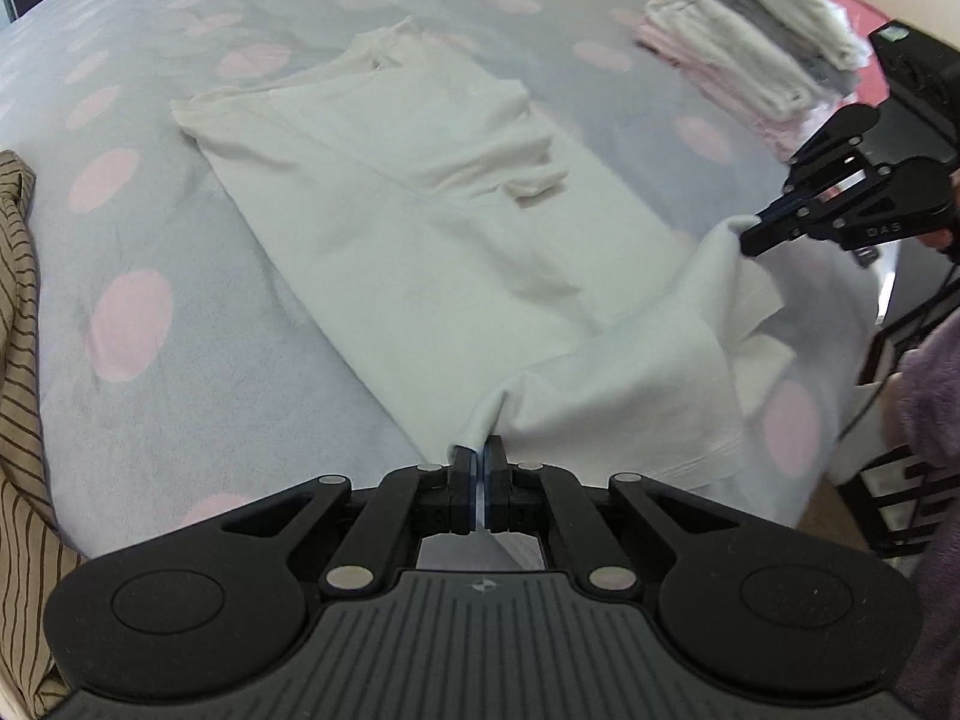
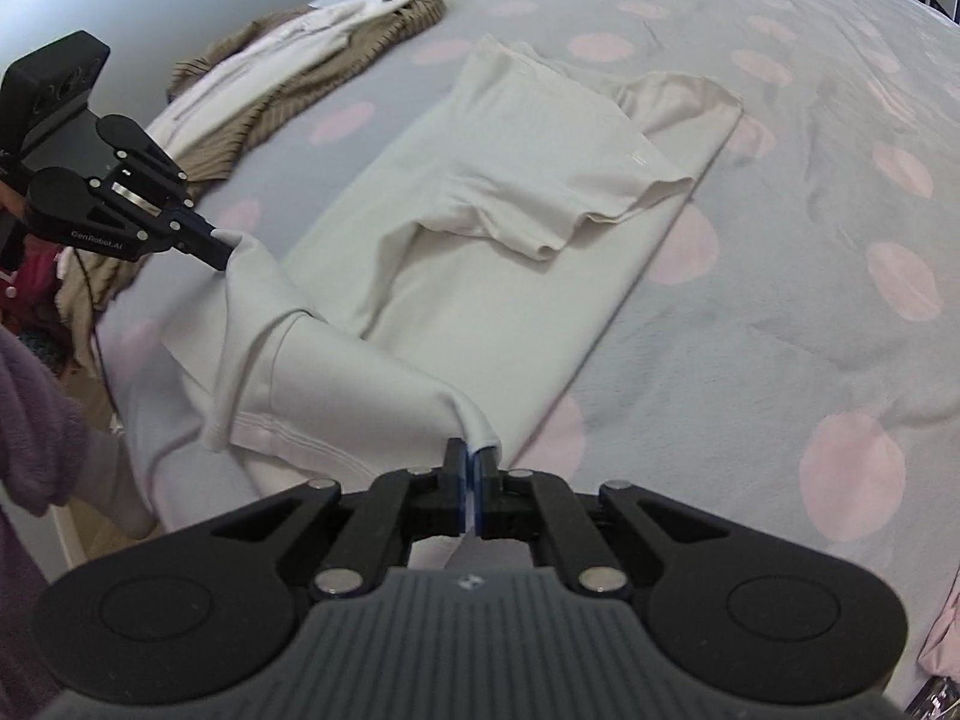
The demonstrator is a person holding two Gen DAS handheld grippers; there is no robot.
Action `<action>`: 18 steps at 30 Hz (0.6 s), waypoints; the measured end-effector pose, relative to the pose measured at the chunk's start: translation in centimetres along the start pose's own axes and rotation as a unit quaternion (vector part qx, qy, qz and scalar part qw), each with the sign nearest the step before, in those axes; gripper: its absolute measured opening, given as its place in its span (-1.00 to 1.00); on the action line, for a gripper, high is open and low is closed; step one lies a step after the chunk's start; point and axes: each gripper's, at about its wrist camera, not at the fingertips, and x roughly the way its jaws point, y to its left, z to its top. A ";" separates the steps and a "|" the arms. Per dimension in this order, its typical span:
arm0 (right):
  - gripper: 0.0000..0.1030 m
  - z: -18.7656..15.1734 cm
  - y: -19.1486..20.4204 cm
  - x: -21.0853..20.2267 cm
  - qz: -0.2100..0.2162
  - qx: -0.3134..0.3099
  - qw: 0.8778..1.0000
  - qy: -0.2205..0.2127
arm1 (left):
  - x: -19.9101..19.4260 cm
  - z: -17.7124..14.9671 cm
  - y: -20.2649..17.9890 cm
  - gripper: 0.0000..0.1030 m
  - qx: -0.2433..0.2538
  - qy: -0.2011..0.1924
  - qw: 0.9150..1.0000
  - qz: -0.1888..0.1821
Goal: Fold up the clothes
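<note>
In the left wrist view, the left gripper point(image 1: 478, 457) was clamped on one hem corner of the cream T-shirt point(image 1: 420, 204), which lay sleeves-folded on the dotted bedspread point(image 1: 132, 300); that thin pinch could slip and spoil the fold. In the right wrist view, the right gripper point(image 2: 471, 455) pinched the other corner, angled steeply down, where uneven lifting might skew the hem.

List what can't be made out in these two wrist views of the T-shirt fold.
- Folded stack, left wrist view: motion blur hides how many garments it holds.
- Striped garment, left wrist view: cut off by the left edge.
- White T-shirt hem corners: hidden inside the closed left gripper and right gripper.
</note>
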 end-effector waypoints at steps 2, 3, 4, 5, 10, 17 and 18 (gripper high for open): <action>-0.83 0.3 0.0 0.8 -0.012 -0.001 1.000 0.005 | 0.6 0.0 0.1 -0.98 -0.005 0.015 1.000 0.014; -0.76 0.4 0.0 1.0 -0.021 -0.001 1.000 0.010 | 0.6 0.0 0.3 -0.96 -0.008 0.017 1.000 0.019; -0.73 0.6 -0.1 1.0 -0.025 0.001 1.000 0.014 | 0.3 0.1 0.4 -0.89 -0.013 0.014 1.000 0.022; -0.63 0.7 -0.2 0.9 -0.029 0.002 0.999 0.016 | 0.0 0.2 0.6 -0.78 -0.018 0.011 0.999 0.024; -0.55 0.5 0.4 -2.2 -0.039 0.001 0.998 -0.041 | -3.7 -0.1 0.9 -0.62 -0.039 -0.045 0.998 0.023; -0.68 -2.2 6.6 -2.3 -0.027 -0.054 0.996 -0.061 | -4.0 -1.9 -5.8 -0.63 0.035 -0.067 0.997 -0.023; -0.71 -2.7 7.3 -1.9 -0.030 -0.057 0.996 -0.057 | -3.5 -2.3 -7.0 -0.64 0.046 -0.066 0.996 -0.025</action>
